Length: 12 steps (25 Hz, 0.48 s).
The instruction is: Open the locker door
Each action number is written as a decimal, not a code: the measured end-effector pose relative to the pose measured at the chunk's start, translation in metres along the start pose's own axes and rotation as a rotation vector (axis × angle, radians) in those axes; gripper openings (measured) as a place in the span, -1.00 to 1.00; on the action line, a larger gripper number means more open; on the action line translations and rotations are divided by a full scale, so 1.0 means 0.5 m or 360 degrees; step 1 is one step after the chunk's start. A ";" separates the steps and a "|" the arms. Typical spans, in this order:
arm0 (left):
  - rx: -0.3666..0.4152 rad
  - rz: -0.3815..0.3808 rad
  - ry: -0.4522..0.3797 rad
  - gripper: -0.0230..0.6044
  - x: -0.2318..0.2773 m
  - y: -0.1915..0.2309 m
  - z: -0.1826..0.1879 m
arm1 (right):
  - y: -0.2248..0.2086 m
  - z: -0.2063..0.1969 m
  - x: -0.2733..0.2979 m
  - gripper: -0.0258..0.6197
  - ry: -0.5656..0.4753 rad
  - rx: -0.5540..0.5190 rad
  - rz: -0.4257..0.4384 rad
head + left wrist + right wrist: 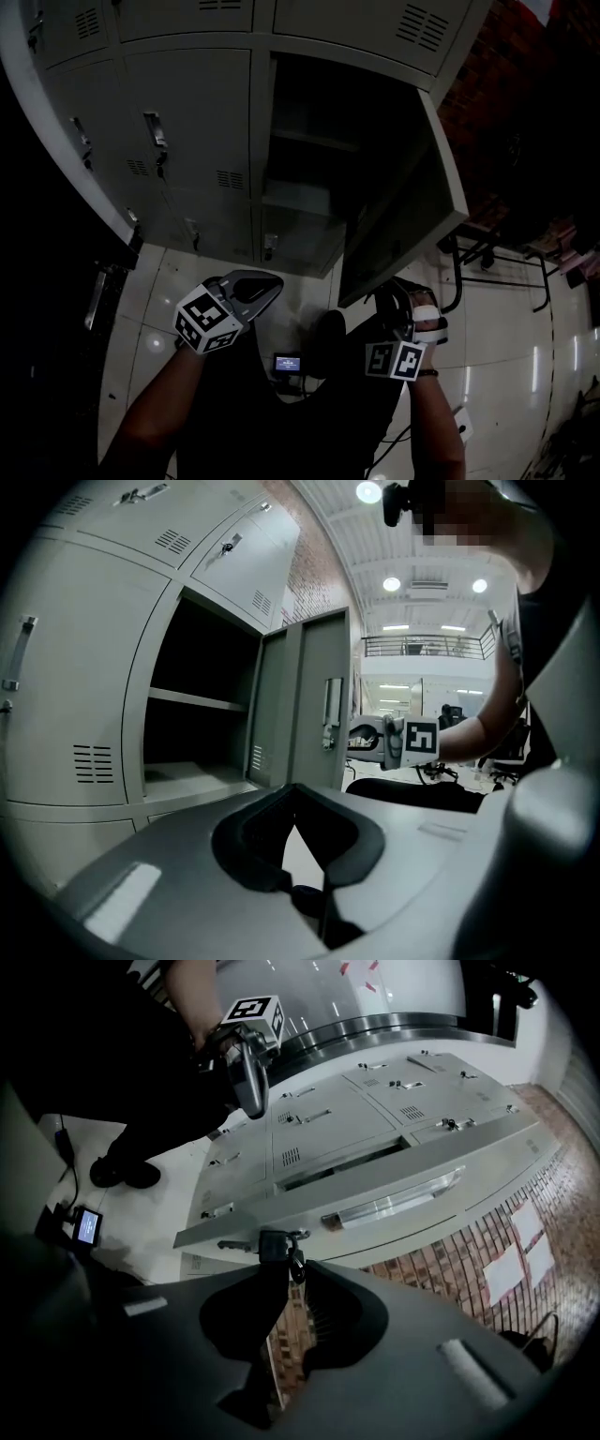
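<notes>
The grey locker door [403, 216] stands swung out to the right, leaving its dark compartment [309, 159] with a shelf exposed. My right gripper [392, 298] is at the door's lower outer edge. In the right gripper view its jaws [281, 1265] show a slim gap, and the door's lock with a hanging key [277, 1244] sits right at their tips, below the long handle [394, 1202]. From the left gripper view, the right gripper [354, 742] touches the door [314, 696] beside the handle [333, 705]. My left gripper [267, 284] hangs shut and empty in front of the lockers.
Closed lockers [187, 122] with small latches fill the wall to the left and above. A small lit screen [287, 363] with cables lies on the tiled floor by the person's feet. A metal frame [487, 258] and a brick wall [506, 112] stand right of the door.
</notes>
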<state>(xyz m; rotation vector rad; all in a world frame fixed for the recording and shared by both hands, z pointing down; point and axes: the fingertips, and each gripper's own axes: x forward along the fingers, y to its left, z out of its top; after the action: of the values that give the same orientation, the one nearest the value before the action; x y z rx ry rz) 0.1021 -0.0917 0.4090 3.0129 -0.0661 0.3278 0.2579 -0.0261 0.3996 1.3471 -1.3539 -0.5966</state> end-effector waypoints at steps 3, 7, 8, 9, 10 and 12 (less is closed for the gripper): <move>0.0002 -0.0005 0.0000 -0.89 0.015 -0.008 0.001 | 0.001 -0.027 -0.016 -0.55 0.0003 0.0088 0.0027; 0.0003 -0.0043 0.0010 -0.89 0.030 -0.022 0.003 | -0.001 -0.057 -0.066 -0.43 -0.0067 0.0466 0.0103; 0.0001 -0.0072 0.0011 -0.89 0.032 -0.029 0.003 | -0.003 -0.055 -0.083 -0.43 -0.0135 0.0617 0.0141; 0.0002 -0.0108 0.0012 -0.89 0.034 -0.038 0.004 | -0.005 -0.045 -0.101 -0.45 -0.0231 0.0769 0.0187; 0.0007 -0.0145 0.0013 -0.89 0.035 -0.049 0.005 | -0.007 -0.030 -0.116 -0.54 -0.0342 0.0909 0.0237; 0.0027 -0.0211 0.0021 -0.89 0.038 -0.068 0.005 | -0.007 0.006 -0.137 -0.81 -0.0537 0.1111 0.0331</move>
<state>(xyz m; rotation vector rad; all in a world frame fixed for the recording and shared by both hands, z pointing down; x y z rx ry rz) 0.1231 -0.0586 0.4071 3.0120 0.1375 0.3362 0.2412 0.0350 0.3727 1.6619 -2.0722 -0.2082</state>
